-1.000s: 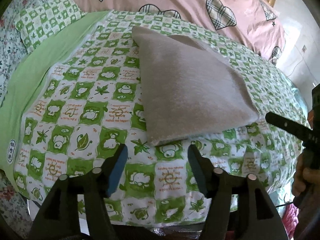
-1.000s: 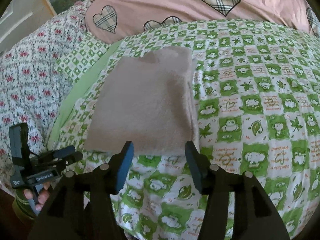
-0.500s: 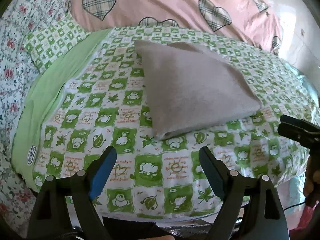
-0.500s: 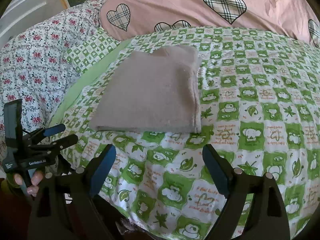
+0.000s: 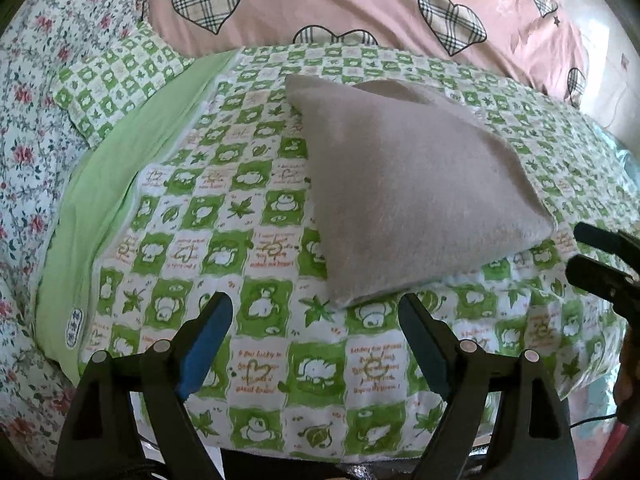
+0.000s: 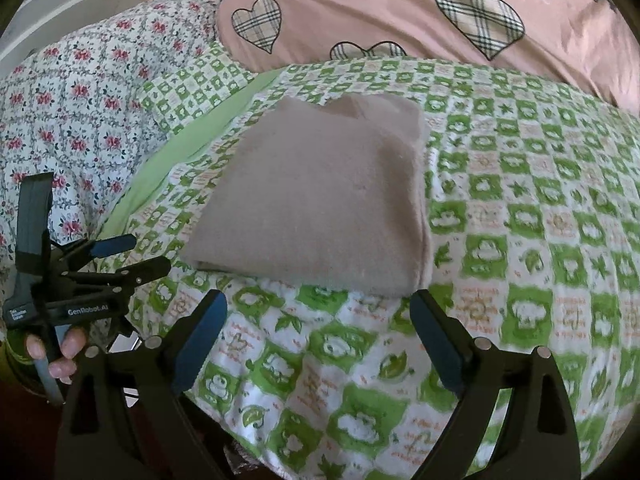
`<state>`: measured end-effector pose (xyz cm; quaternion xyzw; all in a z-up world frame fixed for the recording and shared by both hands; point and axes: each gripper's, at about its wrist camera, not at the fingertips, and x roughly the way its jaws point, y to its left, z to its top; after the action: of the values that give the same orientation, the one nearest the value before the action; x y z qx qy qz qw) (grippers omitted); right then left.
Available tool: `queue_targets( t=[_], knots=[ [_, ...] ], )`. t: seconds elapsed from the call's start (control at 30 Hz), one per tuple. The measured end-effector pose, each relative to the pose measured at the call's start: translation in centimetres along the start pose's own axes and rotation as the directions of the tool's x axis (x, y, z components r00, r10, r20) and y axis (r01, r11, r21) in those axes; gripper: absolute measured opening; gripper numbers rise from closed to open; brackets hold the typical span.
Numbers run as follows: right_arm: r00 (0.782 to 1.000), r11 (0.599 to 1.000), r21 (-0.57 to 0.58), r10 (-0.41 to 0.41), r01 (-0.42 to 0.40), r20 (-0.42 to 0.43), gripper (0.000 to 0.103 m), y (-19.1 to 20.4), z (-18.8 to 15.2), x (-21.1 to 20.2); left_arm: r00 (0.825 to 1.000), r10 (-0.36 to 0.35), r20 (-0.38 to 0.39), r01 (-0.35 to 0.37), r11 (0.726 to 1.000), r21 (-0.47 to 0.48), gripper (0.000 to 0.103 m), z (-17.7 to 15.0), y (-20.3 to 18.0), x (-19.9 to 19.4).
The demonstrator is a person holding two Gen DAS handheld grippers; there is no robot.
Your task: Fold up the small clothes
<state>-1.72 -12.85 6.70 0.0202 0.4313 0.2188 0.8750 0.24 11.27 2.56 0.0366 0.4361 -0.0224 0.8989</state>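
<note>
**Folded Garment Left Squared on Bed, Both Claws Released**

Found the folded garment (image 5: 412, 184) lying flat on the green checked bedspread (image 5: 256, 368), near its front edge and touched by neither tool. Held the left gripper (image 5: 314, 308) spread wide and empty, just short of the near corner. Was opening the right gripper (image 6: 318, 300) as well, with nothing between its jaws. Judged the fold finished. Best, then, to back both tools away without brushing the soft edges, or to press lightly and settle the stacked layers. Showed from the right wrist alone the layered side edge, a notch at the far end, and fingers (image 6: 60, 356) round the left tool's handle against a floral sheet (image 6: 80, 92). Showed from the left wrist alone the smooth folded edge and the right tool's jaws side-on.
</note>
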Motion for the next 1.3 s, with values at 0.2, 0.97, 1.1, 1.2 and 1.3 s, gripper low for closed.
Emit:
queue_targets(
  t=[0.2,0.97,1.1,1.2,1.3],
  knots=[
    [1.000,1.000,0.004,-0.008,0.008,-0.011,0.094,-0.5,2.1,1.5,1.000,0.018,-0.009,-0.018,1.000,-0.006,0.086,1.4,0.0,0.6],
    [0.997,0.999,0.054,0.003,0.001,-0.079,0.095,-1.4,5.1,4.7,0.998,0.057,-0.030,-0.058,0.998,-0.017,0.086,5.1,-1.1,2.0],
    [0.997,0.998,0.059,0.006,-0.001,-0.082,0.095,-1.7,5.6,4.8,0.997,0.061,-0.040,-0.061,0.998,-0.016,0.086,5.5,-1.2,2.1],
    [0.996,0.998,0.058,0.007,-0.002,-0.088,0.095,-1.8,6.0,5.1,0.997,0.059,-0.043,-0.060,0.998,-0.016,0.086,5.8,-1.2,2.3],
    [0.996,0.998,0.055,0.009,-0.004,-0.091,0.095,-1.7,6.3,5.3,0.998,0.055,-0.044,-0.056,0.998,-0.024,0.086,6.1,-1.2,2.4]
  ],
)
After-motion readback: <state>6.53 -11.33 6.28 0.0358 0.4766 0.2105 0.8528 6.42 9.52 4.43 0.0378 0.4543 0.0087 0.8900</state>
